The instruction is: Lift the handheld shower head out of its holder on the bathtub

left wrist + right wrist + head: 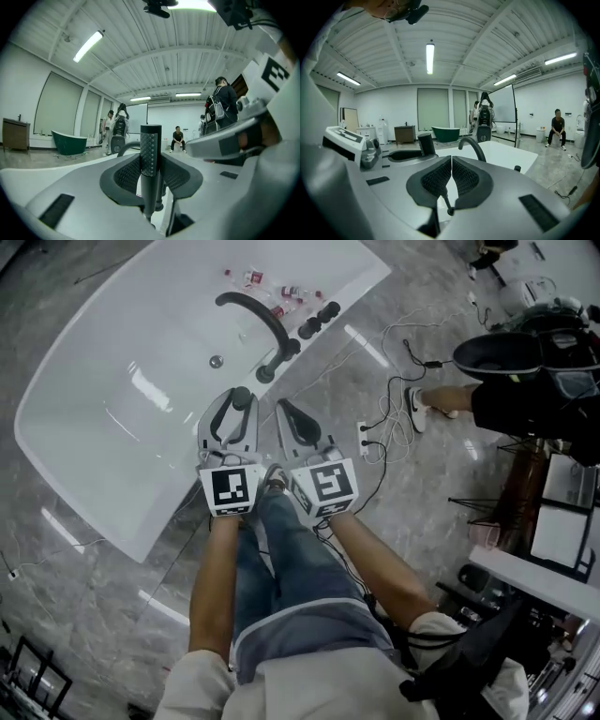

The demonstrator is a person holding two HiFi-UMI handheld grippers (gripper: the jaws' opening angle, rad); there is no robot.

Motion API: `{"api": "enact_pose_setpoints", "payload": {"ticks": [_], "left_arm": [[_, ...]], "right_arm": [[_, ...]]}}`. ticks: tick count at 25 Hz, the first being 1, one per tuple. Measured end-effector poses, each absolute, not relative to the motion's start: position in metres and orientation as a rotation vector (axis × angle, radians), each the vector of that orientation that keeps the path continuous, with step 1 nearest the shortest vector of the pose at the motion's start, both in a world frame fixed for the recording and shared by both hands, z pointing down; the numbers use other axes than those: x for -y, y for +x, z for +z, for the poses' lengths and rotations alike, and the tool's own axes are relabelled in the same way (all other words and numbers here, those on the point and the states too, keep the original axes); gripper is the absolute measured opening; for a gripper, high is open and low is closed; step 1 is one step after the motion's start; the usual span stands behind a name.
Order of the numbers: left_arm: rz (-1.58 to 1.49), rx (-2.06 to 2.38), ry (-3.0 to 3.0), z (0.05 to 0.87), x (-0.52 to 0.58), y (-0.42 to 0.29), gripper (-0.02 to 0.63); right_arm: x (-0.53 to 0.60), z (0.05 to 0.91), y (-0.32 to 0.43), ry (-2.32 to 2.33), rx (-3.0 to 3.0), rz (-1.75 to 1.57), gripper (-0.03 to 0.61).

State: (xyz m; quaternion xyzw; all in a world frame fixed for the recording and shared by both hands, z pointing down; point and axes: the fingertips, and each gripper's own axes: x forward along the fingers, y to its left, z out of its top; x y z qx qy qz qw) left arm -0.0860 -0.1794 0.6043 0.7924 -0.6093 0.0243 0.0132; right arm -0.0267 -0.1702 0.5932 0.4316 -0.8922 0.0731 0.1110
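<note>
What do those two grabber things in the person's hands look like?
The left gripper and right gripper are light grey, with dark, bumpy, curved pads. Each carries a white cube with black square markers. The person wears blue jeans.

We face the bathtub (pixel 112 460), which runs far and left. On its right rim stand the faucet (pixel 258 320) and, just right, the knobs (pixel 319 320); bottles (pixel 272 287) sit at the far end. The shower head (pixel 150 154) stands between our left gripper's (pixel 234 407) jaws. Cables (pixel 394 427) lie on the floor (pixel 84 615) to the right.
</note>
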Motion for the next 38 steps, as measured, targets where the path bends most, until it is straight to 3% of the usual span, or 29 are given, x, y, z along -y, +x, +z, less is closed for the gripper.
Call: {"api": "enact_pose_setpoints", "payload": {"ticks": [10, 19, 38], "left_arm": [[-0.081, 1.881, 2.467, 0.331, 0.119, -0.072, 0.140], [-0.222, 1.911, 2.522, 0.169, 0.081, -0.072, 0.140], [-0.207, 1.845, 2.557, 0.165, 0.079, -0.041, 0.140]], "right_arm": [[0.135, 0.360, -0.007, 1.235, 2.761, 0.212, 0.017], [0.099, 0.204, 0.007, 1.242, 2.873, 0.139, 0.017], [0.088, 0.182, 0.033, 1.244, 2.907, 0.091, 0.015]]}}
